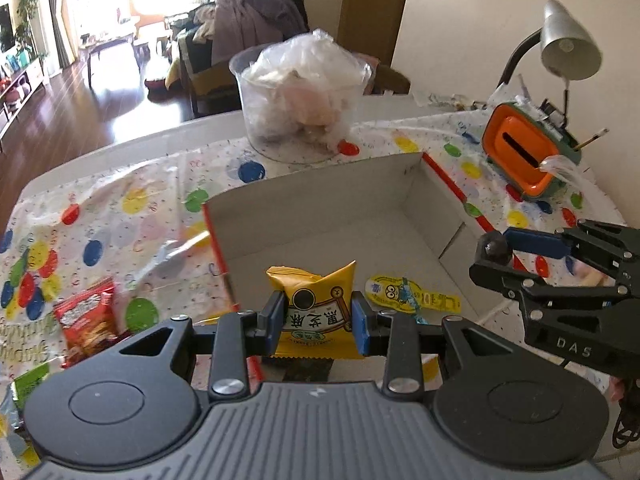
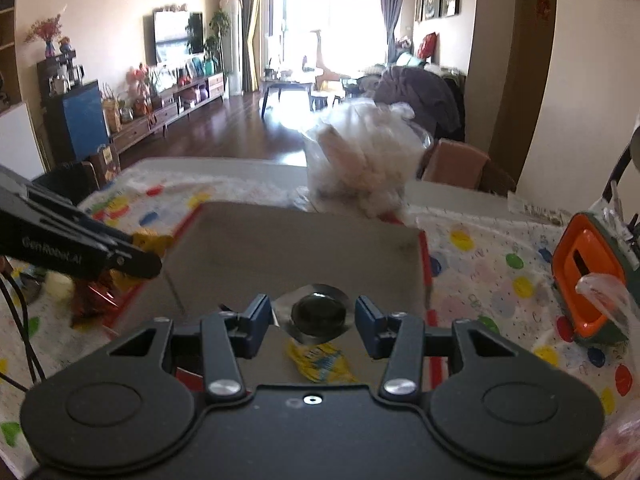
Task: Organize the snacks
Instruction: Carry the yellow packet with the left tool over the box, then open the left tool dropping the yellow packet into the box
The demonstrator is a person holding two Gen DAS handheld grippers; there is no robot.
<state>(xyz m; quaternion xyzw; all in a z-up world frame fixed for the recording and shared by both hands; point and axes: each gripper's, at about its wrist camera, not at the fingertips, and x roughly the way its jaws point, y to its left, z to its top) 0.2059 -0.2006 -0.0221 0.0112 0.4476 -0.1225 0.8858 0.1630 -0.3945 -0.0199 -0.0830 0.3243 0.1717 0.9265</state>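
Both loads were over the cardboard box [image 1: 432, 200]: the left gripper [image 1: 318, 316] clamped a yellow snack packet [image 1: 316, 300], the right gripper [image 2: 316, 316] pinched a dark round sweet [image 2: 319, 314]. One yellow sachet [image 1: 412, 294] lay inside the box; a red packet [image 1: 86, 320] beside the box on the bench [image 1: 120, 208] looked left to sort, and beyond the box stood a clear tub [image 1: 300, 92].

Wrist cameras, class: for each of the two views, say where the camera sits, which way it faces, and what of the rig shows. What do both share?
Left wrist: sits behind the left gripper, angled down into the cardboard box; pads clamp a yellow snack packet; the right gripper shows alongside.
Right wrist: sits behind the right gripper, facing the box and living room; a round foil-wrapped snack sits between its pads; the left gripper enters from the left.
Shared: box, yellow cartoon packet, clear tub, orange holder.
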